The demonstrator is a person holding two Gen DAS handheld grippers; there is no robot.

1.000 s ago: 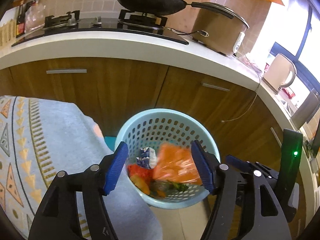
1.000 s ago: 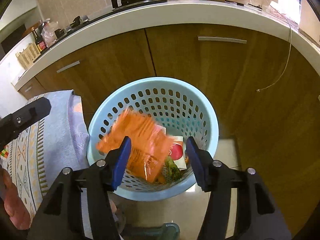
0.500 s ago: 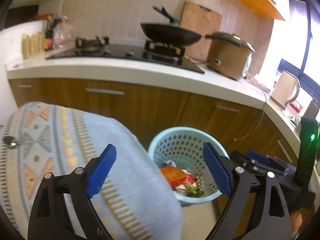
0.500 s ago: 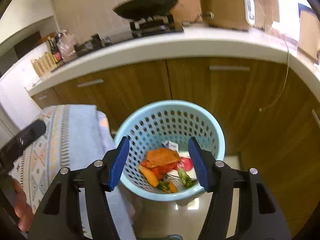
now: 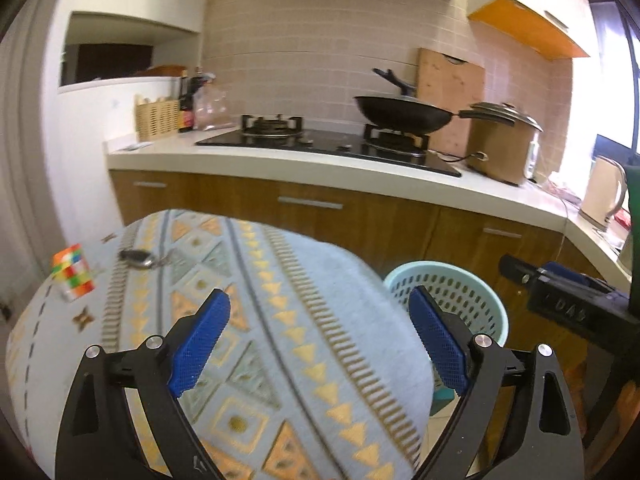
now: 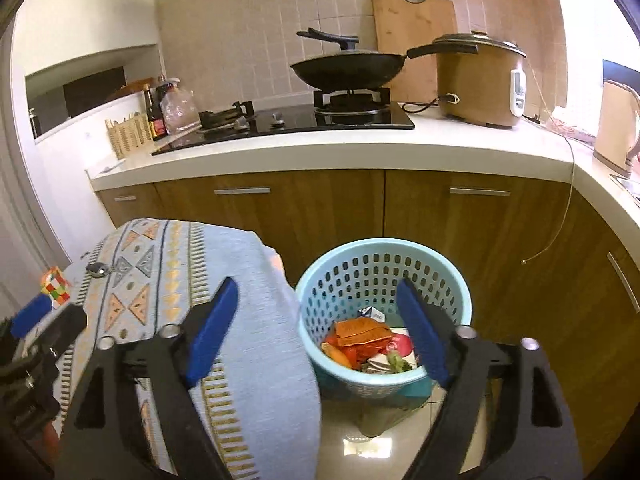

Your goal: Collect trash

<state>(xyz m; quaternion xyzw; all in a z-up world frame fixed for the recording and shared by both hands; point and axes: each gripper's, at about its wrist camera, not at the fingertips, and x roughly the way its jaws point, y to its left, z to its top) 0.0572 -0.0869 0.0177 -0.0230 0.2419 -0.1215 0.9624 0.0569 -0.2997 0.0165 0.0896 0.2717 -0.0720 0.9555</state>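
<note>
1. Pale-blue plastic basket [image 6: 384,256] sits lower centre of the rt view, on the tiled floor right by the wood cabinets [image 6: 320,208]. In the lft view its rim [image 5: 448,276] shows lower right, partly behind the cloth.
2. Trash inside: orange wrapper [image 6: 362,330] on top, small carton [image 6: 370,313] behind it, red-and-white packet [image 6: 398,346] and green scraps [image 6: 396,362] beside it.
3. My right gripper [image 6: 316,328] has just been opening; its jaws stand wide w/ nothing btwn them, framing the basket from above.
4. My left gripper [image 5: 320,338] is wide too, empty, over the patterned blue tablecloth [image 5: 280,280].
5. On the cloth, left edge of the lft view: colour cube [image 5: 74,272], and a dark key fob [image 5: 136,257] near it.
6. Upper frame: black wok [image 6: 348,68] on the stove, brown rice cooker [image 6: 478,80] to its right.
</note>
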